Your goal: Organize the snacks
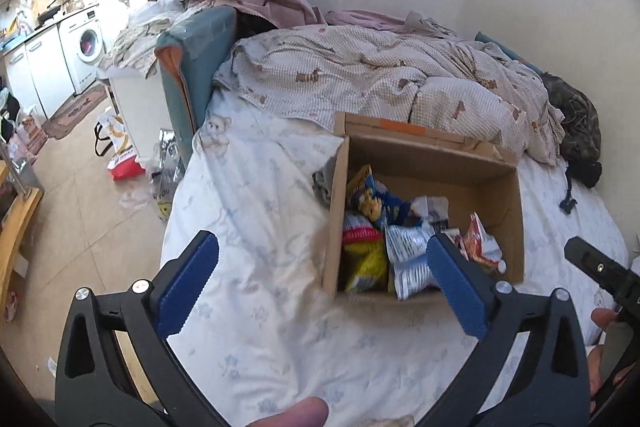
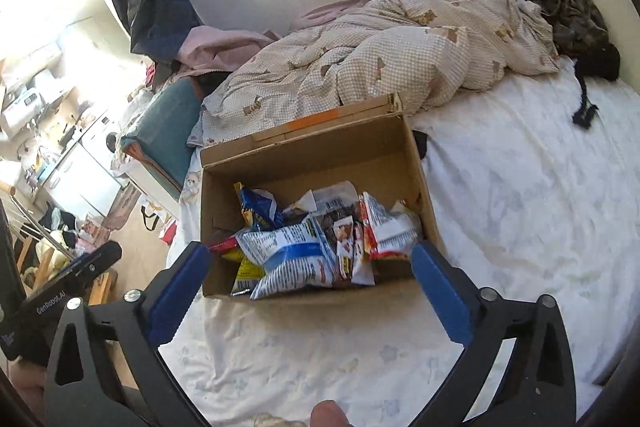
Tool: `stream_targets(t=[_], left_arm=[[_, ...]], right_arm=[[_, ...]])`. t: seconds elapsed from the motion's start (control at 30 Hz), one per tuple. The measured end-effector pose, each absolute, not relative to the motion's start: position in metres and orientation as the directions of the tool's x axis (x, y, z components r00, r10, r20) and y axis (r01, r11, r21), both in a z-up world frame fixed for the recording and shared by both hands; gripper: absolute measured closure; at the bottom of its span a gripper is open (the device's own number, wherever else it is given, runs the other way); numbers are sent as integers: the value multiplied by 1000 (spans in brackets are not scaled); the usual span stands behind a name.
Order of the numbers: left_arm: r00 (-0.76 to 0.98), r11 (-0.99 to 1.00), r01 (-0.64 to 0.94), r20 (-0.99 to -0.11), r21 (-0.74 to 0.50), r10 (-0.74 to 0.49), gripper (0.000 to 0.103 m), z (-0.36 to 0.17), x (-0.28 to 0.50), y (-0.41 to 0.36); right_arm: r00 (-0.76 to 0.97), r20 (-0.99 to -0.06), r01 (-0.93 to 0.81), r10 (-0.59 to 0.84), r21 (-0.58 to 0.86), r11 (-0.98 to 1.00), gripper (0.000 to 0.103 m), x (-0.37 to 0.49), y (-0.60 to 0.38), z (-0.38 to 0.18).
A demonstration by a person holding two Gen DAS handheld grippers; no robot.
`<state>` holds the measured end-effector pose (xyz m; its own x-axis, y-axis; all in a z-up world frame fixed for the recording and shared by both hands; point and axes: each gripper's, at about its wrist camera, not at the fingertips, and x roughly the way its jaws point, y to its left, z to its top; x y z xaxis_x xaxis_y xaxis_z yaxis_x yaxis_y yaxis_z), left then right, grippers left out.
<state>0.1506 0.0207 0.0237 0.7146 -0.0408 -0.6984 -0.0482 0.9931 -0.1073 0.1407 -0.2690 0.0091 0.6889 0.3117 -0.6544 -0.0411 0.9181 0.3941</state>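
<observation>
An open cardboard box sits on the white bed sheet. Inside lie several snack bags: a blue and yellow one, a white and blue one, a yellow one and a red and white one. My left gripper hovers open over the sheet at the box's near left corner, nothing between its blue fingers. My right gripper stands open just in front of the box, also holding nothing. Each gripper's black body shows at the other view's edge.
A crumpled checked duvet lies behind the box. A dark garment sits at the bed's far right. Left of the bed are the floor with bags, a teal cushion and kitchen units with a washing machine.
</observation>
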Motion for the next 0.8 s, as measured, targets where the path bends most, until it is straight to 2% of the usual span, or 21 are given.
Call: stream_targets(t=[0.47,0.8], left_arm=[[705,997,13,-706,-72,-60,0,13,92,-1],[758,998,42,-650,-41,-58,0,17,75,-15]], right_arm=[[709,-672,-19,215,286,958,0,82,-265,3],[803,-580,-28,134,188,982,0,58,-251,9]])
